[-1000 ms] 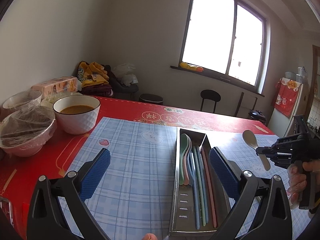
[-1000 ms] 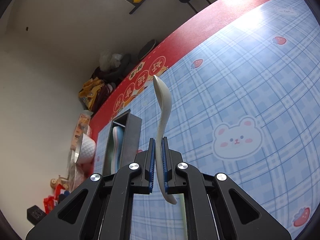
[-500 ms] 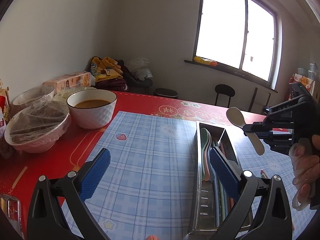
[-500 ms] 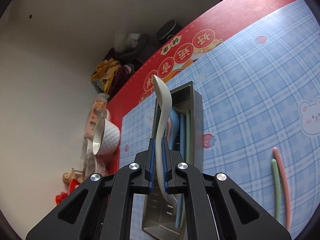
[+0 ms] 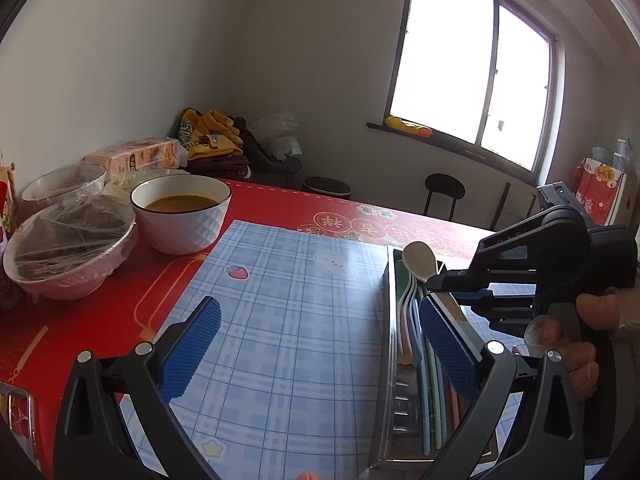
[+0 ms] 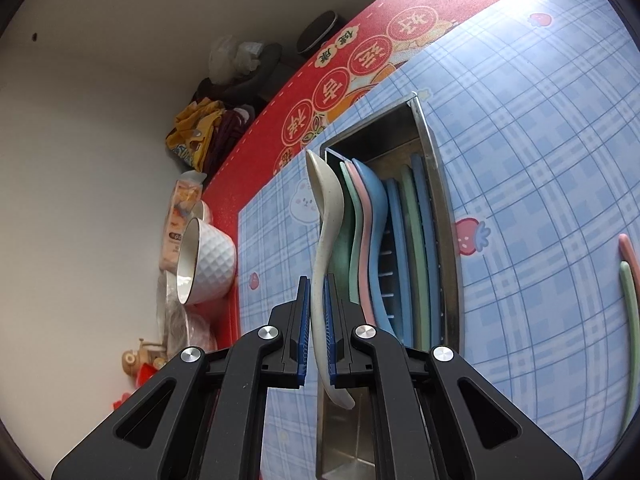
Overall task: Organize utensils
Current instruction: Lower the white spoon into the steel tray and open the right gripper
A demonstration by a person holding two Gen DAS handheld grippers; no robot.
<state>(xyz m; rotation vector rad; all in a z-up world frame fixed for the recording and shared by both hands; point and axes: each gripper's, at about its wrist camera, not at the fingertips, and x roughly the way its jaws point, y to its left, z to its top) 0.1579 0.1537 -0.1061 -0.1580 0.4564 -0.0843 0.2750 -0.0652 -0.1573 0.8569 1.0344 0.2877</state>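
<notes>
The right gripper point(image 6: 316, 334) has its jaws pinching the handle of a pale cream plastic spoon point(image 6: 326, 208), which stands on its edge with the bowl pointing away from the camera. The spoon hangs over the left rim of the long stainless steel tray point(image 6: 438, 200) on the bench point(image 5: 60, 332), beside the green, pink and blue spoons point(image 6: 366, 216) already lying inside. Its long axis runs almost parallel to the tray, so the coming move probably needs only a small shift toward the tray's inside and then a lowering. The left gripper point(image 5: 316, 348) waits with its jaws spread wide and empty near the tray's close end. Two loose chopsticks point(image 6: 630, 276), pink and green, lie on the blue checked mat point(image 6: 540, 140) on the tray's other side.
</notes>
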